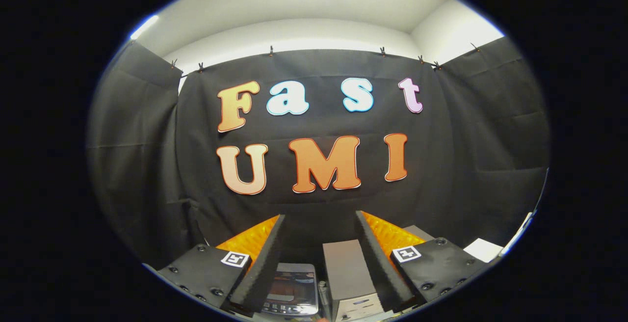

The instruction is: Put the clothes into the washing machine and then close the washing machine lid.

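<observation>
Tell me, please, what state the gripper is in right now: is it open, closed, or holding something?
Gripper: open, fingers spread apart and holding nothing; the washing machine sits low between and below them.

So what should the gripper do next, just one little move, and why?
Probably tilt down toward the washing machine. The gripper is open with nothing between its fingers and looks mostly at the booth wall; the machine and a grey box sit low between the fingers. No clothes can be made out.
</observation>
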The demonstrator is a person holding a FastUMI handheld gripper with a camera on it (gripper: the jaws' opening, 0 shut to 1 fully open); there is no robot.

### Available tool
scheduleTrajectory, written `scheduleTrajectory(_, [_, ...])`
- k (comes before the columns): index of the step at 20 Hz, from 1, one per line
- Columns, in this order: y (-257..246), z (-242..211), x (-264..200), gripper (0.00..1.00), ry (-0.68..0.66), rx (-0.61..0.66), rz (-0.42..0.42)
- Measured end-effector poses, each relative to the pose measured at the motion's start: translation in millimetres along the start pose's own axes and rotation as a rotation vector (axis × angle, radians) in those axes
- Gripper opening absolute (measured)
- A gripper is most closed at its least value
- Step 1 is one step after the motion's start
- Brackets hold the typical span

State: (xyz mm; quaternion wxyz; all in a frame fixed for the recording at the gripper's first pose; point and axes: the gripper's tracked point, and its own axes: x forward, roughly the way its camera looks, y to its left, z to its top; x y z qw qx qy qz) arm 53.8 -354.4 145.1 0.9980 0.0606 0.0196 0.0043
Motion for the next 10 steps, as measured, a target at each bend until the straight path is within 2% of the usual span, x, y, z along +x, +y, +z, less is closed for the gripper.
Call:
scheduleTrajectory(7, [-21,4,1,0.91,0.000,0.048,0.013])
scheduleTrajectory(10, [-18,4,3,0.91,0.010,0.030,0.021])
